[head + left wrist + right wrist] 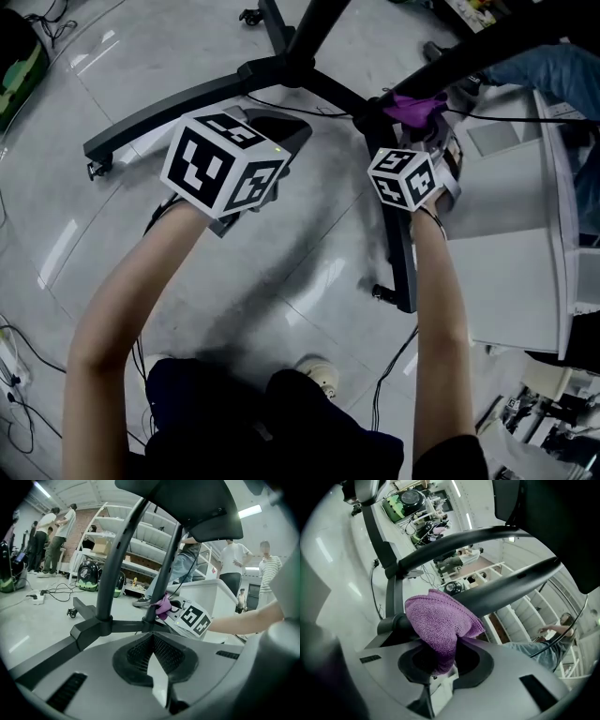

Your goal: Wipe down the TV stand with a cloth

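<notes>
Right gripper: clenched on the purple cloth — pressed to the TV stand post.
Left gripper: closed, empty.
Risk: friction on the post may tug the cloth free — it looks loosely bunched.

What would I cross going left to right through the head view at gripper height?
Caster at the tip of a TV stand leg → left gripper → right gripper holding the purple cloth → white unit.
</notes>
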Available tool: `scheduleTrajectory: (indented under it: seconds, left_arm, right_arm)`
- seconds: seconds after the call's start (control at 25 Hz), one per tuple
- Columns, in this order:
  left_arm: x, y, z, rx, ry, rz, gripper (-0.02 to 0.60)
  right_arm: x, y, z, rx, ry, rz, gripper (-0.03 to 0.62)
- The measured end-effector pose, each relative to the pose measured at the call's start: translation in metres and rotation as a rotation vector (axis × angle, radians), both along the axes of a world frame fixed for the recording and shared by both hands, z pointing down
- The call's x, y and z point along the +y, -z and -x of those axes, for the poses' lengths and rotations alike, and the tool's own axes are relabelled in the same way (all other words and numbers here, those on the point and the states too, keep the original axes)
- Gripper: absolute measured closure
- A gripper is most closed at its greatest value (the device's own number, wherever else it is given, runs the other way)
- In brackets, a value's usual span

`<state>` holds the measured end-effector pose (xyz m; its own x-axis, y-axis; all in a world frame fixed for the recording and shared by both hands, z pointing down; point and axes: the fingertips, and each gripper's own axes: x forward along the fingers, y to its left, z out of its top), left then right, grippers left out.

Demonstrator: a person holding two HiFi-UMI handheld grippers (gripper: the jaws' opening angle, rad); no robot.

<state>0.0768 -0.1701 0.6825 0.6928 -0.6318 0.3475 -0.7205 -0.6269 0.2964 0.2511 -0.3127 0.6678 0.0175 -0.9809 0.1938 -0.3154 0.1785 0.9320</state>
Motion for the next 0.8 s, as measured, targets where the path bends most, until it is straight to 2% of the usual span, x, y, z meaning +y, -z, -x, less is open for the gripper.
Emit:
scheduleTrajectory:
  seconds: [0.28,0.56,0.8]
  left_arm:
    - [0.001,-0.013,0.01,0.005,0.017,0.023,0.575]
    - [0.008,-0.022,0.014,0.008,0.025,0.043,0.575]
    - [0.022,-0.03,0.037,0.038,0.074,0.067,0.575]
  right_arm:
    - [0.01,-0.041,0.006,0.01,0.0,0.086,0.517]
    - [0.025,-0.055,0.017,0.03,0.039,0.123,0.517]
    - [0.055,-0.058,0.061,0.024,0.146,0.137,0.517]
